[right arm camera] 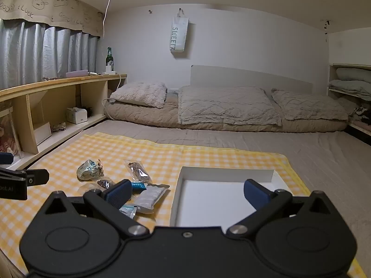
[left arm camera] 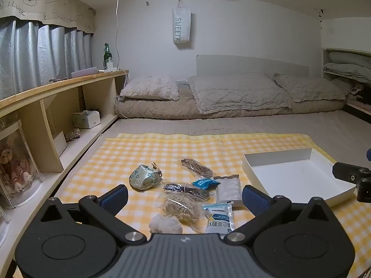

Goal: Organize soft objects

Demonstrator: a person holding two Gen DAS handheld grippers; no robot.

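Several soft items lie on a yellow checked cloth (left arm camera: 111, 159): a green patterned pouch (left arm camera: 144, 177), clear bags of herbs (left arm camera: 183, 206), a bag of dark strands (left arm camera: 197, 167), blue-white sachets (left arm camera: 219, 217), a clear pack (left arm camera: 228, 190) and a white crumpled piece (left arm camera: 165, 224). A white empty tray (left arm camera: 299, 176) sits to their right. My left gripper (left arm camera: 184, 197) is open above the pile. My right gripper (right arm camera: 187, 192) is open, hovering over the tray (right arm camera: 222, 176). The pouch (right arm camera: 89, 170) and packs (right arm camera: 149, 195) lie left of the right gripper.
The cloth lies on a grey mattress (right arm camera: 301, 148). Pillows and a folded quilt (right arm camera: 222, 108) are at the back. A wooden shelf unit (left arm camera: 58, 106) with a tissue box (left arm camera: 86, 119) and a green bottle (left arm camera: 107, 55) runs along the left. Folded bedding (right arm camera: 352, 81) is on shelves at right.
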